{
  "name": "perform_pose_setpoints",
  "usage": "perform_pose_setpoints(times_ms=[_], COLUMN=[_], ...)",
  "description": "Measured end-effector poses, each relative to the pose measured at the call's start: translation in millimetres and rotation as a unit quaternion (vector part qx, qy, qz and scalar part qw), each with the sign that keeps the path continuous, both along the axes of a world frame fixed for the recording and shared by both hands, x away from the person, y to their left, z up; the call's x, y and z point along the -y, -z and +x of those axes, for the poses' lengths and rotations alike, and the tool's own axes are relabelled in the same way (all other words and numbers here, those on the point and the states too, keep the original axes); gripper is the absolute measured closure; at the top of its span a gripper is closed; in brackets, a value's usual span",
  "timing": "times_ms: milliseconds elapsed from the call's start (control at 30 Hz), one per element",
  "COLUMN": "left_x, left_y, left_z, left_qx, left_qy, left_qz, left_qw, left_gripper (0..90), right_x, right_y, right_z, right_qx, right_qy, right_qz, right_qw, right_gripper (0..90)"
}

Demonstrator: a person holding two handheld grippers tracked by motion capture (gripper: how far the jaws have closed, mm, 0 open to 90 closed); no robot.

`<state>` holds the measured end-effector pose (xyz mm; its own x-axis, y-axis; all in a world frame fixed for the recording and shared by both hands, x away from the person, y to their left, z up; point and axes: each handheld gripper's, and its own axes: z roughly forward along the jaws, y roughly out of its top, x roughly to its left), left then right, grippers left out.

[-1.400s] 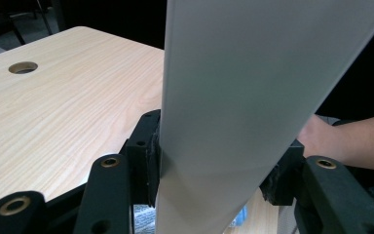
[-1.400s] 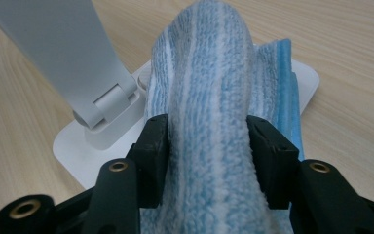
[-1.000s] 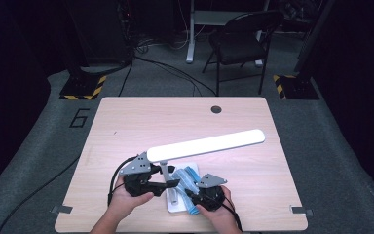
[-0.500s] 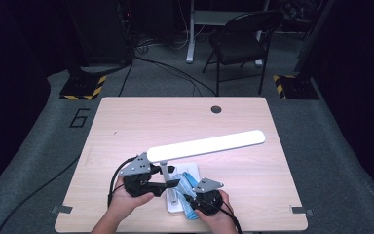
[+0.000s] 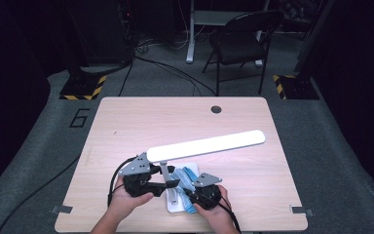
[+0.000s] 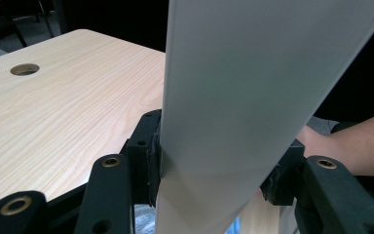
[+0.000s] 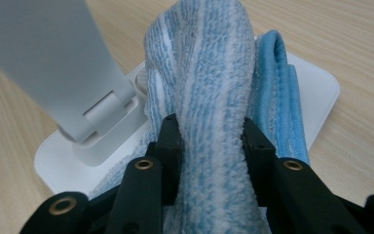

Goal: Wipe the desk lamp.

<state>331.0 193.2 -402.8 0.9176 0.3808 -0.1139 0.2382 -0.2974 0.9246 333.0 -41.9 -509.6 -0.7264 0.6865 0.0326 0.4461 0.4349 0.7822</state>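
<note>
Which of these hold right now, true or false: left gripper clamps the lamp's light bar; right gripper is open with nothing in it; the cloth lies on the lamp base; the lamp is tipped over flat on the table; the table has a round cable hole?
1. The left gripper clamps the lamp's light bar. True.
2. The right gripper is open with nothing in it. False: its jaws have just been closing and pinch the blue-and-white striped cloth.
3. The cloth lies on the lamp base. True.
4. The lamp is tipped over flat on the table. False: the base sits flat and the bar is raised above it.
5. The table has a round cable hole. True.
</note>
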Motion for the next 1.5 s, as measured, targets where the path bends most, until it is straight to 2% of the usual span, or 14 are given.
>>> perform_pose_setpoints(times_ms=[233, 367, 433, 467, 833, 933, 1000, 1500], left_x=[0.1, -0.3, -0.3, -0.4, -0.4, -0.5, -0.4, -0.5], left_y=[0.2, 0.2, 0.2, 0.3, 0.6, 0.7, 0.8, 0.8], left_z=[0.0, -0.2, -0.3, -0.3, -0.2, -0.1, -0.1, 0.3], left_qx=[0.000, -0.002, -0.001, -0.001, -0.001, -0.001, -0.001, -0.002], left_qy=[-0.001, -0.001, -0.001, -0.001, -0.001, -0.001, -0.001, 0.001], left_qz=[-0.001, -0.001, -0.001, -0.001, -0.002, -0.003, -0.003, -0.004], left_qw=[1.0000, 1.0000, 1.0000, 1.0000, 1.0000, 1.0000, 1.0000, 1.0000], left_gripper=[50.7, 50.7, 50.7, 50.7, 50.7, 50.7, 50.6, 50.6], right_x=[-2.7, -4.8, -5.6, -6.3, -10.0, -11.5, -12.0, -17.6], right_y=[-1.6, -1.4, -1.5, -1.7, -2.4, -2.6, -2.4, -1.9], right_z=[13.7, 21.4, 26.1, 27.3, 46.8, 50.7, 54.9, 75.0], right_qx=[0.000, -0.003, 0.003, -0.002, 0.008, 0.003, 0.010, 0.006], right_qy=[0.009, 0.019, 0.018, 0.022, 0.027, 0.034, 0.037, 0.061], right_qz=[-0.011, -0.007, -0.010, -0.009, -0.016, -0.014, -0.016, -0.011], right_qw=[0.9999, 0.9998, 0.9998, 0.9997, 0.9995, 0.9993, 0.9991, 0.9980], right_gripper=[67.4, 67.3, 67.3, 67.3, 67.1, 67.0, 66.9, 66.5])
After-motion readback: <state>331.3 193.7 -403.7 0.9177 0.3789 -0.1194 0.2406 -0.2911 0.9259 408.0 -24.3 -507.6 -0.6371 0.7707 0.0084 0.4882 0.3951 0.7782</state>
